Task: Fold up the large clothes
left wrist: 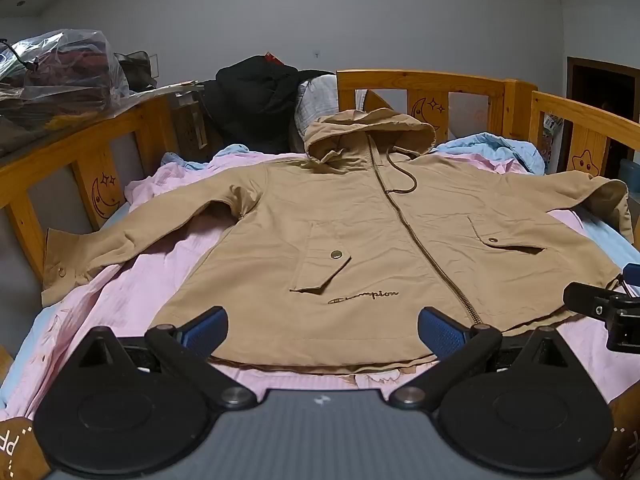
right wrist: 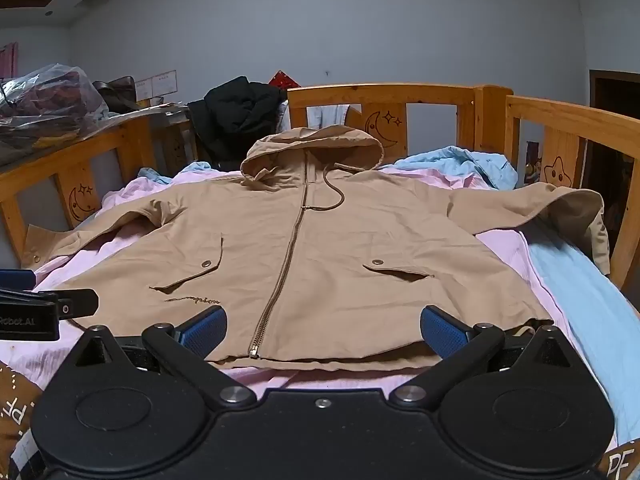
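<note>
Tan hooded jacket point(left wrist: 360, 232) lies spread face-up and zipped on the bed, over a pink sheet point(left wrist: 132, 292); hood toward the headboard point(left wrist: 420, 80), hem at the near edge, sleeves out toward the side rails. The sleeve on the right of the view reaches the rail and its cuff drapes over that edge.

Left gripper point(left wrist: 322, 330) and right gripper point(right wrist: 323, 330) both hover just above the hem, jaws spread wide, nothing between them. The right gripper sits toward the hem's right corner.

Handling, judged: thin woven cotton-like shell, light, soft, limp; it will sag and crease when lifted and won't hold shape. The zipper point(left wrist: 416, 240) and snap pockets add slight stiffness down the middle. Fabric likely slides easily on the sheet. Best pinch points look like the hem corners, or a cuff and shoulder seam to bring a sleeve inward.
</note>
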